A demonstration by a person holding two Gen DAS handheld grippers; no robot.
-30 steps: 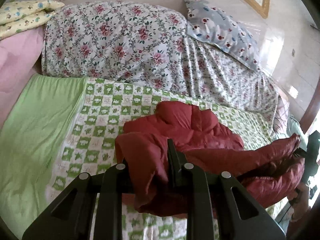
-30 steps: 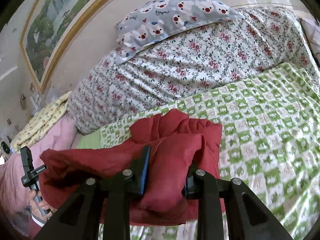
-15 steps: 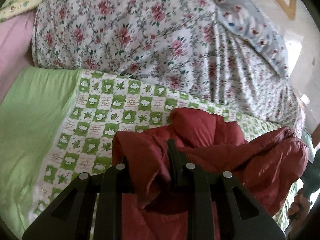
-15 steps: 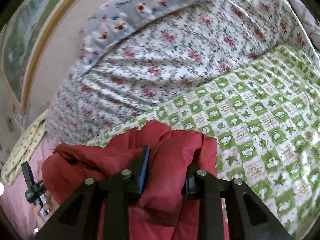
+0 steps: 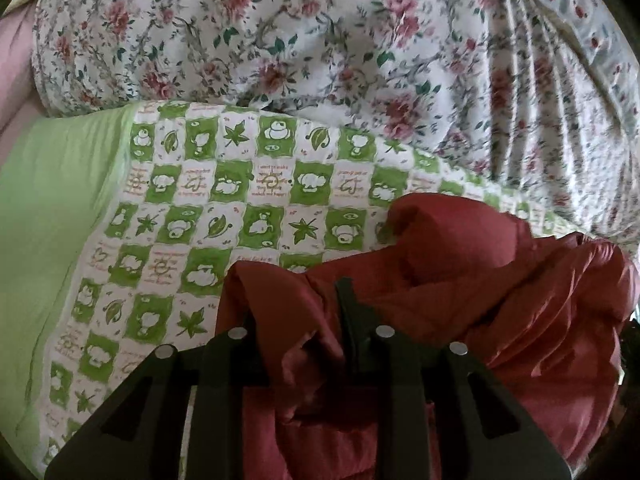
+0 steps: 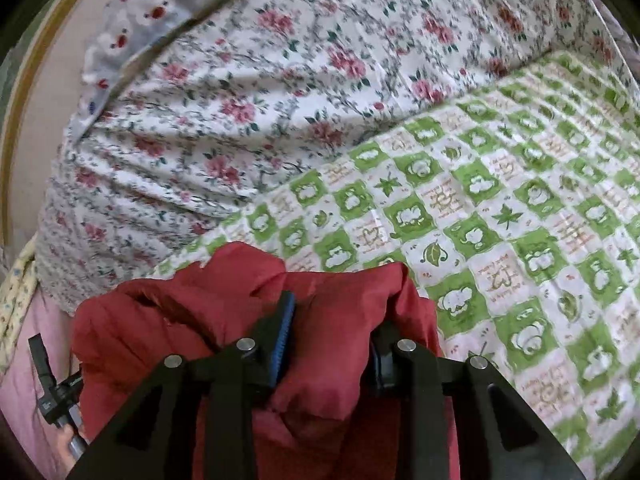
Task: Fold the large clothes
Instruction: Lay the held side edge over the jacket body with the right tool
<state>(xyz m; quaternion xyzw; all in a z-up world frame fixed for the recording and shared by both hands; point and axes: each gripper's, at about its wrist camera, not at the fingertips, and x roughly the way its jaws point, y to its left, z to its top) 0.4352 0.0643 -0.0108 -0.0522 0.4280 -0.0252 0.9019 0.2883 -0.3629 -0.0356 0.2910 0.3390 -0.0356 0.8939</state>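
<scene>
Checked quilt [image 5: 248,184] lies ahead, floral duvet [image 5: 320,40] heaped beyond. Red jacket [image 5: 500,280] strung between my grippers, long axis side to side, bunched above the quilt. Left gripper [image 5: 304,320] clamped on jacket; right gripper [image 6: 332,332] likewise.

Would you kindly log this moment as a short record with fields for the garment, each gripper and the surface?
garment: red padded jacket, bunched, held at two spots
left gripper: shut on the jacket's fabric
right gripper: shut on a fold of the jacket
surface: green checked bedspread
behind: floral duvet, heaped
fold state: not yet flat or neat
</scene>
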